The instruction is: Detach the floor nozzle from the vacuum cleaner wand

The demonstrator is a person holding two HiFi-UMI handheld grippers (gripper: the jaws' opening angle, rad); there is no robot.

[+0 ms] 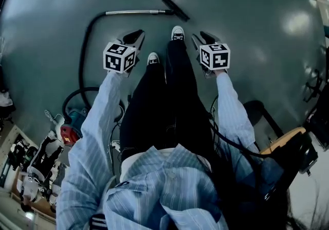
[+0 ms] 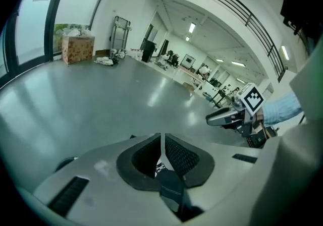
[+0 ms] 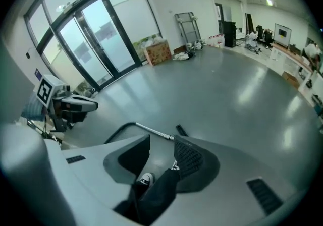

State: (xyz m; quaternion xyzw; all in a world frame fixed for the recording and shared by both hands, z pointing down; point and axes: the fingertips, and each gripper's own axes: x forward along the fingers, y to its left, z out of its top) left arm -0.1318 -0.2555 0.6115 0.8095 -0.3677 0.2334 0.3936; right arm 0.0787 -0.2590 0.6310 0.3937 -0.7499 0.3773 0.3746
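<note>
Probably rigid, the wand [image 1: 136, 12] wants a firm hold beside the light floor nozzle [image 1: 176, 8], upper centre; your left gripper [image 1: 134, 36] is closed, your right gripper [image 1: 203, 37] parted, both empty.

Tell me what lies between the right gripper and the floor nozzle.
Only bare floor, by the head view; the right gripper is short of the floor nozzle, and a shoe stands just beside that stretch.

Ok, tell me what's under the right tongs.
Under the right tongs: only grey floor, the person's shoe beside it. The wand lies further ahead. Floor straight beneath the tongs' body is covered.
</note>
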